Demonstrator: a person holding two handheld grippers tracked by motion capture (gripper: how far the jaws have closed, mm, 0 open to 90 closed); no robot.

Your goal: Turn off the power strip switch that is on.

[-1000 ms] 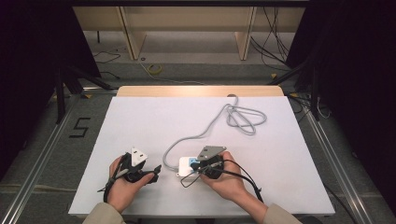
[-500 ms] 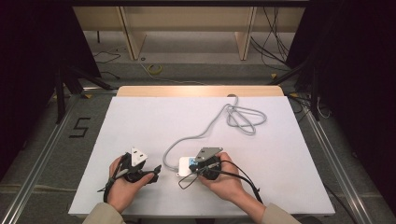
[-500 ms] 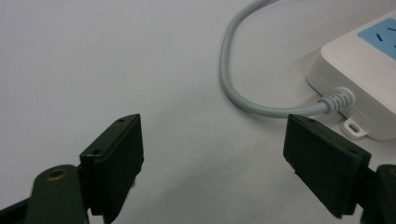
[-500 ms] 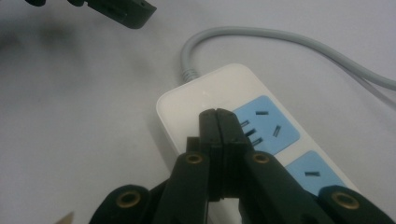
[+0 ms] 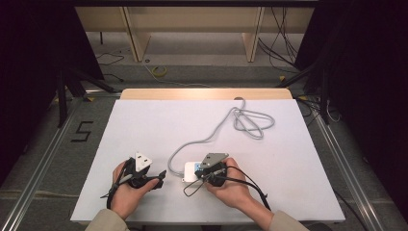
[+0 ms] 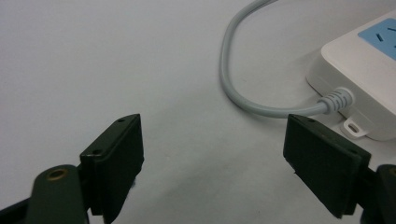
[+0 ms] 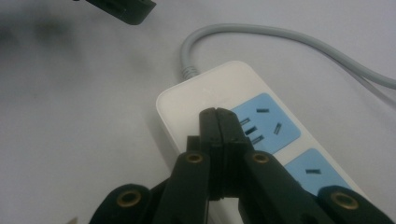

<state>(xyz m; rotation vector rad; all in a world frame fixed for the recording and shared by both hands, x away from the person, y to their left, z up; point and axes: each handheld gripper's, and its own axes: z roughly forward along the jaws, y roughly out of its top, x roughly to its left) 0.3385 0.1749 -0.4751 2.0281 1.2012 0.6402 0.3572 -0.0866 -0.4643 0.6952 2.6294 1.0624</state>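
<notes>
at the table's near edge (image 5: 202, 217), left hand-held gripper (image 6: 212, 154) apart, right hand-held gripper (image 7: 218, 122) together over power strip (image 7: 215, 88)

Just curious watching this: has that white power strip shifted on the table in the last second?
No. The power strip lies at the same spot against the table's near edge, under the right gripper.

one power strip (image 5: 191, 171), one cable (image 5: 250, 122), two grippers (image 5: 159, 179)

Lab-style recording setup: white-topped table (image 5: 144, 125) boxed in by black curtains (image 5: 29, 72), metal rails (image 5: 43, 159) on grey floor, a taped number five (image 5: 82, 131), loose cables (image 5: 284, 43), wooden shelf legs (image 5: 134, 33) behind.
</notes>
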